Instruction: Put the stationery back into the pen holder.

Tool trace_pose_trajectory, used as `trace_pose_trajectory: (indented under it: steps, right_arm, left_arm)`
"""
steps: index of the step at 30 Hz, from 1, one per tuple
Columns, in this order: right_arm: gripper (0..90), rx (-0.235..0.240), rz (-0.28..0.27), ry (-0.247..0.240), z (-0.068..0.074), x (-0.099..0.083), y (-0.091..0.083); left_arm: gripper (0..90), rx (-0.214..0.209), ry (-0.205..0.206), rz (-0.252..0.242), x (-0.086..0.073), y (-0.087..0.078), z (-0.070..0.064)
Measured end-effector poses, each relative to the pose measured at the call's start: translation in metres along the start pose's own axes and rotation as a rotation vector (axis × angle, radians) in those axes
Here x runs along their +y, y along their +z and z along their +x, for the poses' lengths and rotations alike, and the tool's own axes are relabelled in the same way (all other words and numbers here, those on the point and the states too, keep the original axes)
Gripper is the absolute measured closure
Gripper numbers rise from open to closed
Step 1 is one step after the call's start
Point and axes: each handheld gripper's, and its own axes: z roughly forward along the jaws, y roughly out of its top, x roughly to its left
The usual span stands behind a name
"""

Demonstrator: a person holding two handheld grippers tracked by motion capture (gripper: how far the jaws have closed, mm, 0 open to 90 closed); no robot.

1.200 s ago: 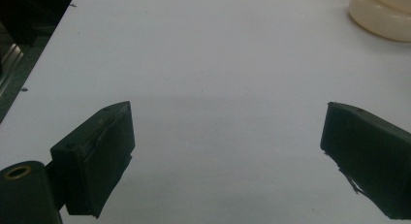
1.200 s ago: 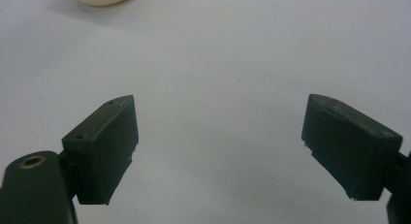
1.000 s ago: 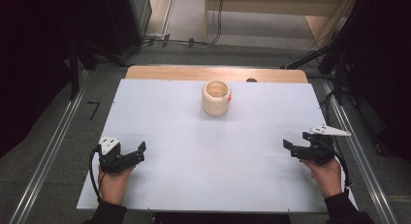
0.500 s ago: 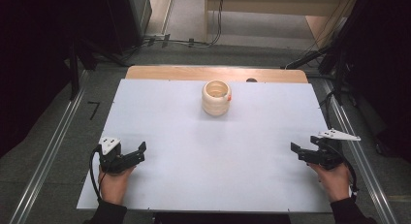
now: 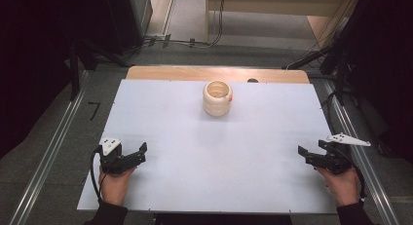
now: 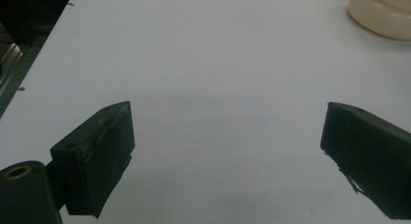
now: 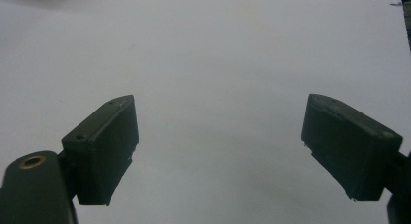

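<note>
- Both claws, left claw point(image 5: 141, 153) and right claw point(image 5: 303, 156), sit released, jaws wide, holding nothing.
- Cream ribbed jar point(image 5: 217, 98) stands well ahead, between them.
- Best approach: come level, straddle its sides, then close gently.

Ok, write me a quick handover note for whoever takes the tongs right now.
Left tongs: open, nothing held, low over the near left of the white table.
Right tongs: open, nothing held, near the right edge.
Cream ribbed jar: upright at the far middle of the table, apart from both tongs; something orange shows at its rim, too small to tell.
Done: no grasp made.
Left: probably reach forward for the jar.
</note>
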Motion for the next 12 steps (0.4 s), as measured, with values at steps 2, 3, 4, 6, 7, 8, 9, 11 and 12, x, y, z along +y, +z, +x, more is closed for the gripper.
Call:
trace_pose_trajectory:
  steps: [2, 3, 4, 6, 7, 8, 9, 11, 12]
  right_arm:
    - [12.0, -0.003, -0.001, 0.003, -0.0007, -0.0005, -0.0009]
    - [12.0, -0.001, -0.002, 0.003, -0.0015, -0.0009, -0.0016]
    - [12.0, -0.004, -0.001, 0.005, -0.0017, -0.0012, -0.0022]
    - [12.0, -0.006, -0.006, 0.006, -0.0026, -0.0018, -0.0037]
    - [12.0, -0.008, -0.008, 0.007, -0.0029, -0.002, -0.0043]
    - [12.0, -0.01, -0.01, 0.008, -0.0032, -0.0023, -0.005]
    - [12.0, -0.012, -0.013, 0.007, -0.004, -0.0025, -0.006]
    - [12.0, -0.016, -0.019, 0.015, -0.0058, -0.0026, -0.0079]
    - [12.0, -0.014, -0.021, 0.021, -0.0067, -0.0026, -0.0088]
  left_arm:
    - [5.9, -0.001, 0.0, 0.0, 0.0001, -0.0002, 0.0]
    - [5.9, 0.0, 0.0, 0.0, 0.0, -0.0002, -0.0001]
    - [5.9, 0.0, 0.0, 0.0, 0.0, -0.0002, -0.0001]
    - [5.9, 0.0, 0.0, 0.001, 0.0, -0.0002, -0.0001]
    - [5.9, 0.0, 0.0, 0.0, 0.0, -0.0002, -0.0001]
    - [5.9, -0.001, 0.0, 0.001, 0.0, -0.0003, 0.0]
    - [5.9, 0.0, 0.0, 0.001, 0.0, -0.0002, 0.0001]
    - [5.9, 0.0, -0.002, 0.0, 0.0, 0.0, 0.0001]
    - [5.9, -0.002, -0.001, 0.002, 0.0, 0.0, 0.0002]
